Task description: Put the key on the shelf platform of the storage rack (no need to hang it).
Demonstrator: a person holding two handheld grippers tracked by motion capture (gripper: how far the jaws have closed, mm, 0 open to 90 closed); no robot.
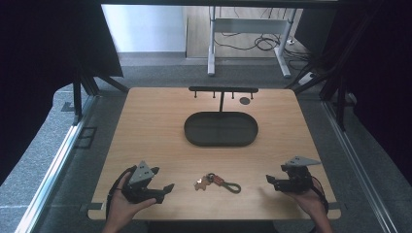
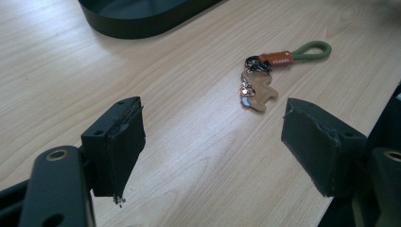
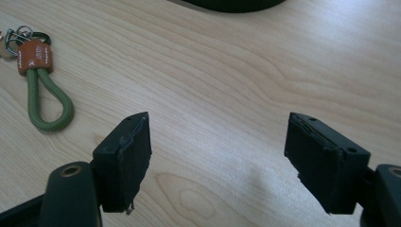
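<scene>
Left gripper [image 1: 163, 186] and right gripper [image 1: 272, 180] at near table edge, both jaws spread wide, holding nothing. Keychain [image 1: 217, 182] with green loop lies flat between them, touching neither. Farther back, black oval tray [image 1: 221, 129], then hook rack [image 1: 222, 91].

Table [image 1: 145, 126]: tray [image 1: 221, 129] lies at centre, toward the far side. Hook rack [image 1: 223, 90] stands just behind the tray, near the far edge. Small disc [image 1: 245, 101] lies on the table right of the rack's post. Keychain [image 1: 217, 182] lies near the near edge, in front of the tray, well apart from it. Left gripper [image 1: 163, 188] sits left of the keychain, right gripper [image 1: 272, 182] right of it; keychain between them. Desk frame [image 1: 248, 41] stands on the floor beyond the far edge.
</scene>
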